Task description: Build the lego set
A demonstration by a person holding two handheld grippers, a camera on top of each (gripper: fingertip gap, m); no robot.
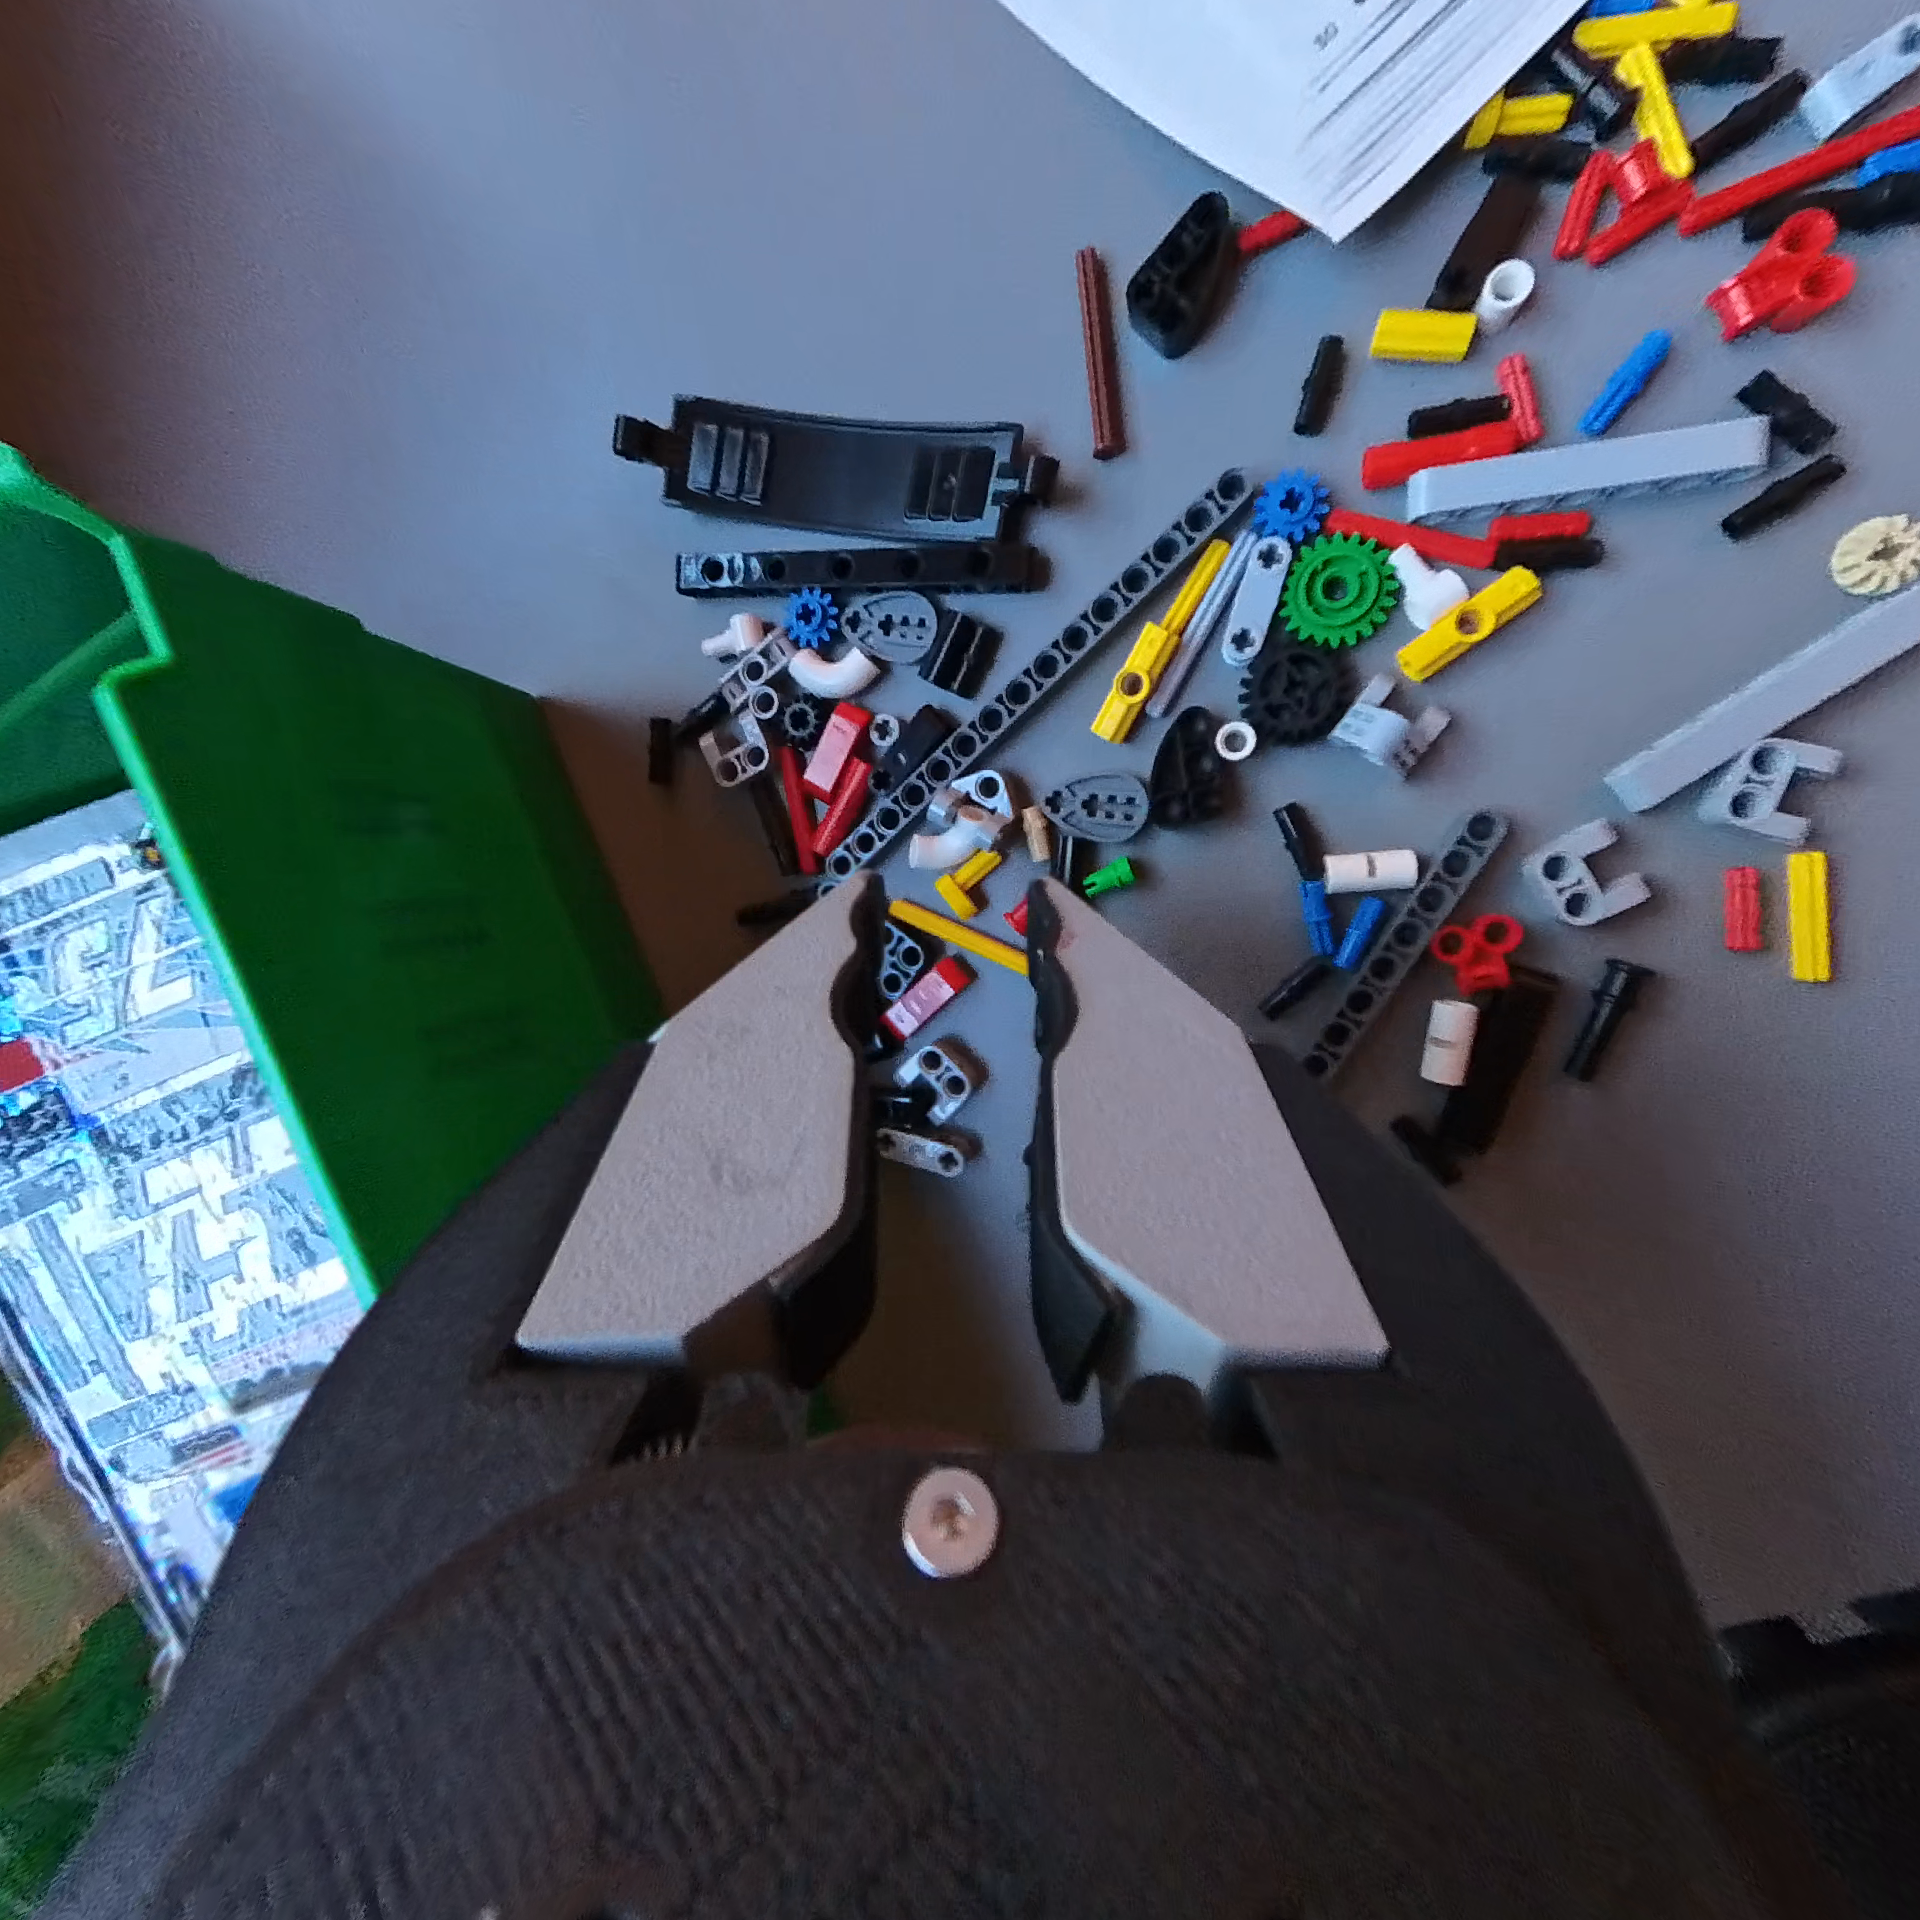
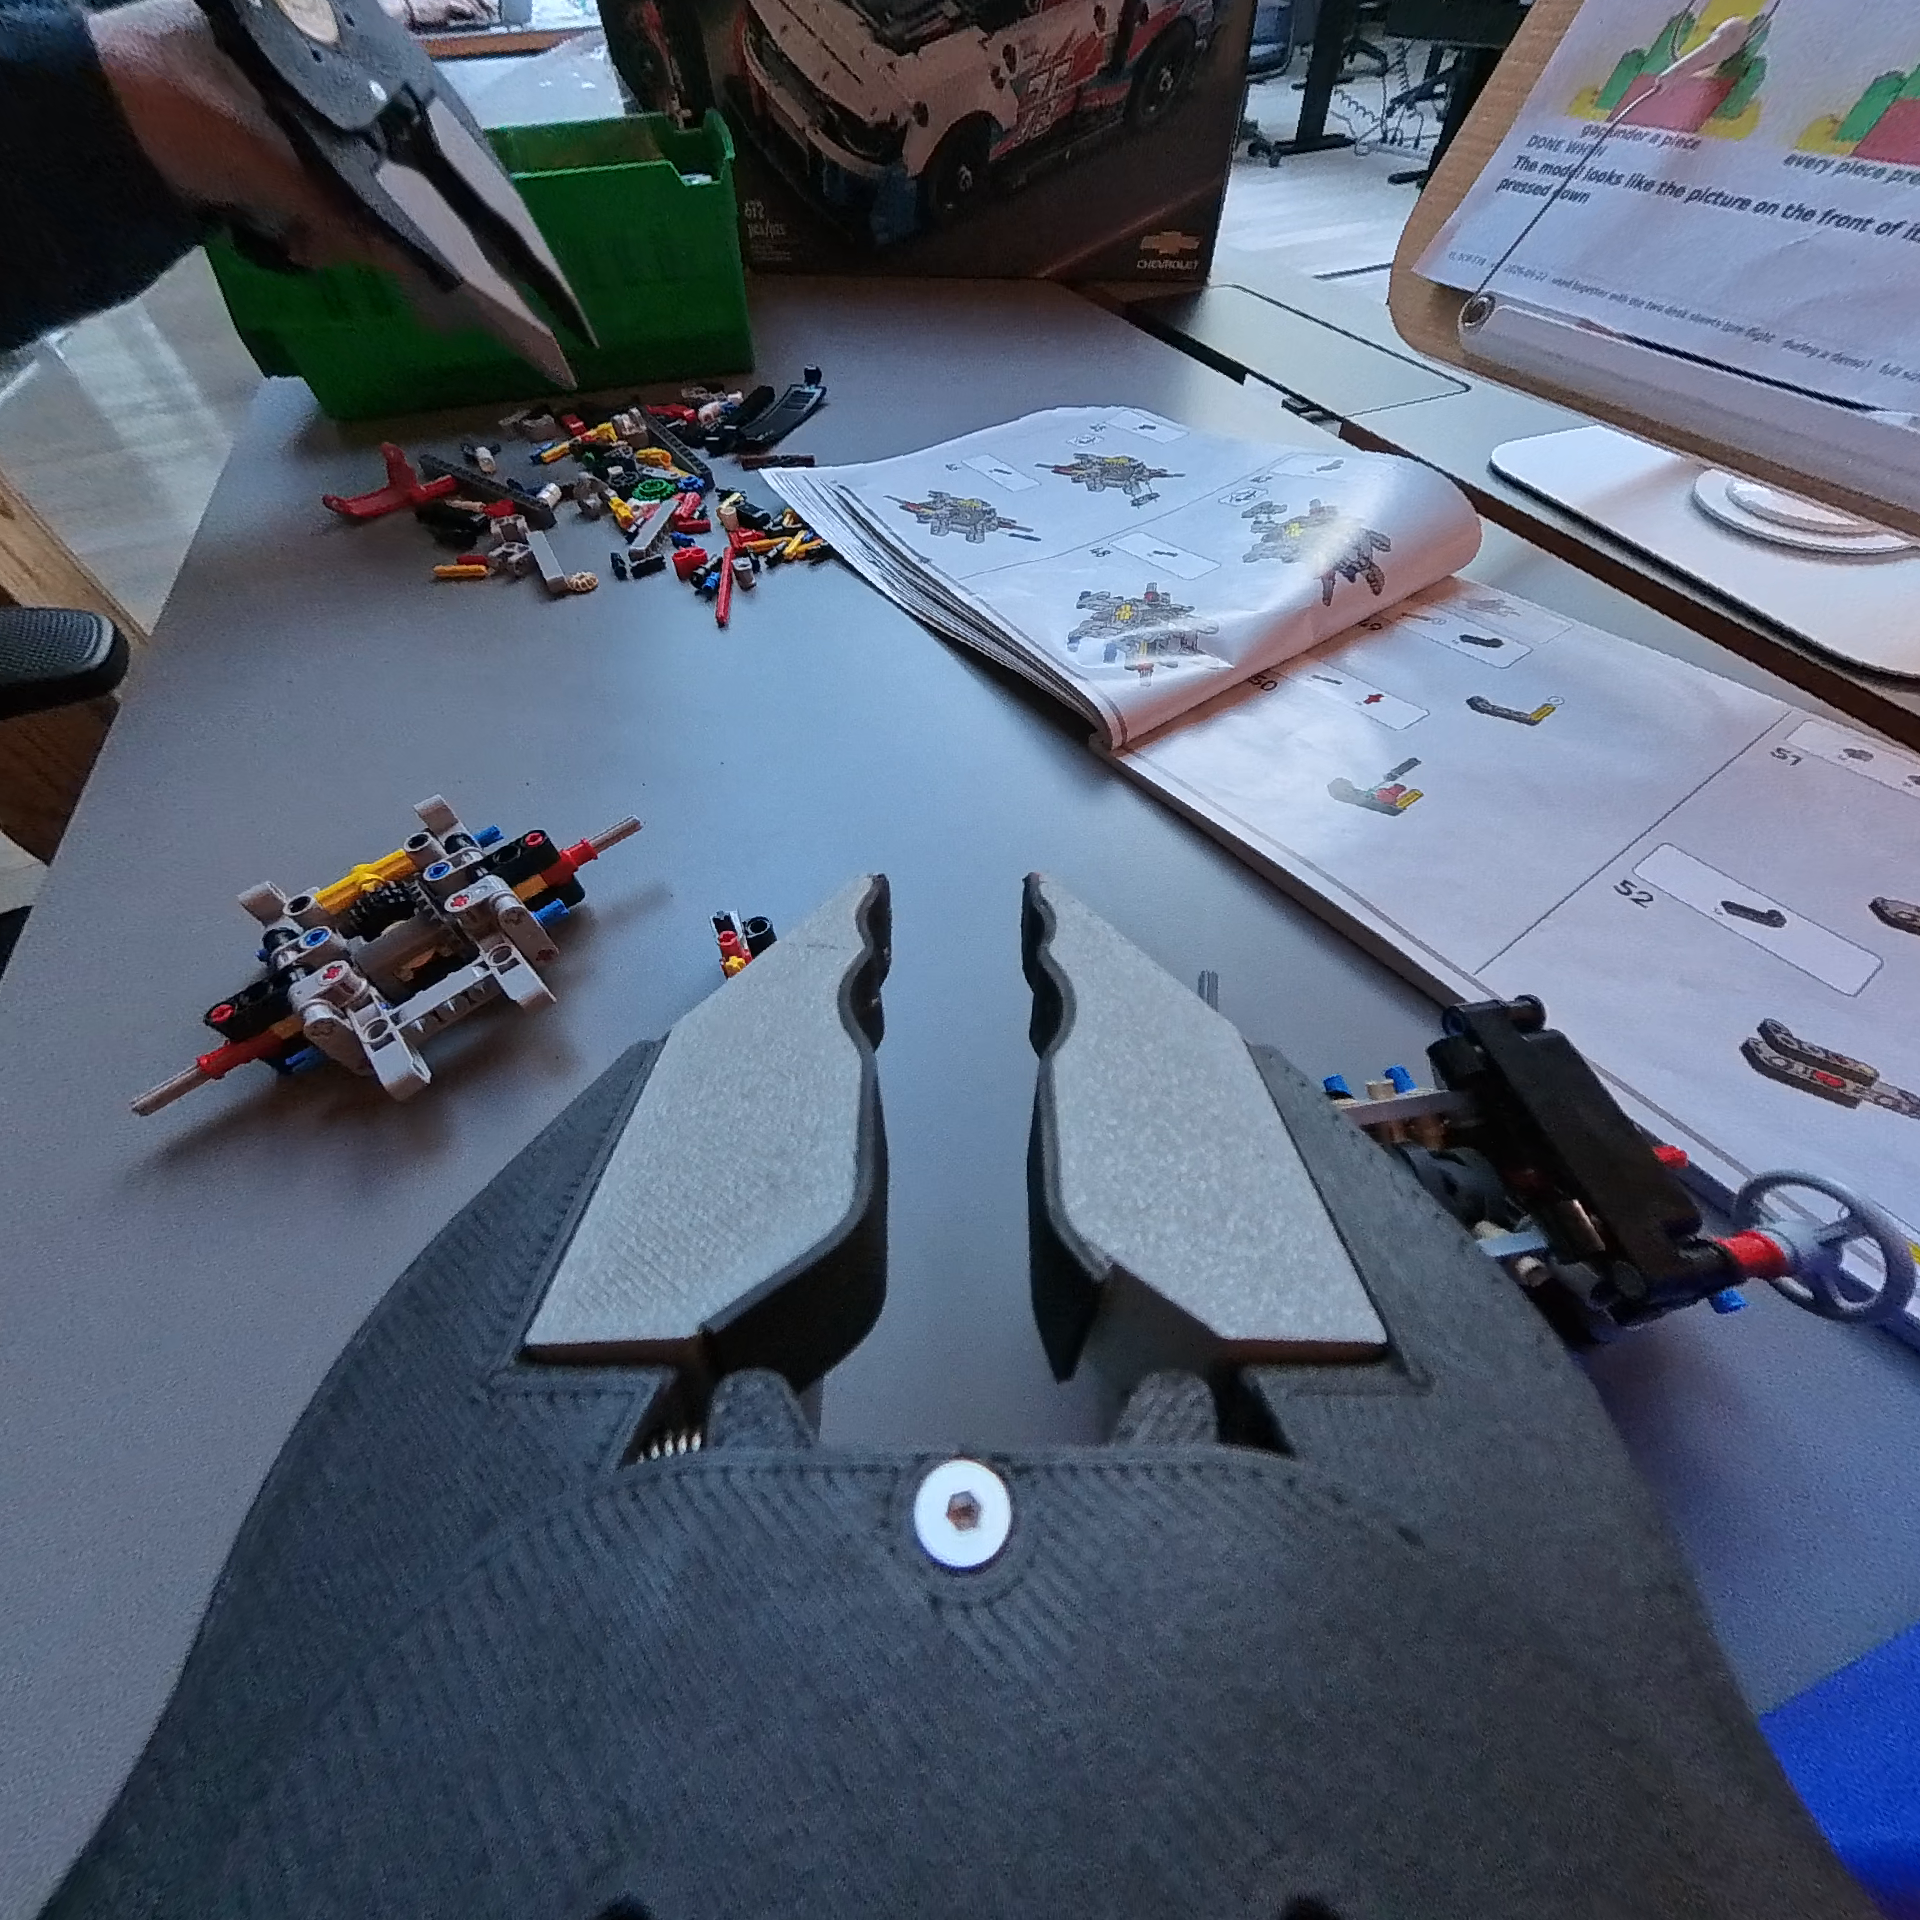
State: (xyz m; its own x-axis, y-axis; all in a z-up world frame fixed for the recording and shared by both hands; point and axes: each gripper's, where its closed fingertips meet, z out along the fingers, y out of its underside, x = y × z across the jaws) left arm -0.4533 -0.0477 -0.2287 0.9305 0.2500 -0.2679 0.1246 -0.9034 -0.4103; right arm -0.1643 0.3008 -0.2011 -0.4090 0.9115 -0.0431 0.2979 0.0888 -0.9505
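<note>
Left tool [image 1: 956, 904] angled downward, jaws parted, right tool [image 2: 956, 894] low, parted, empty

My left camera looks steeply down, close over the loose parts pile [image 1: 1143, 675]; my right looks low across the table [image 2: 727, 727], sharing that pile [image 2: 613, 499] far off.

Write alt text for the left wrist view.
The left gripper hovers, fingers apart and holding nothing, over a scatter of small toy building pieces on a grey table. A green bin stands to its left, a white booklet at top right.
</note>
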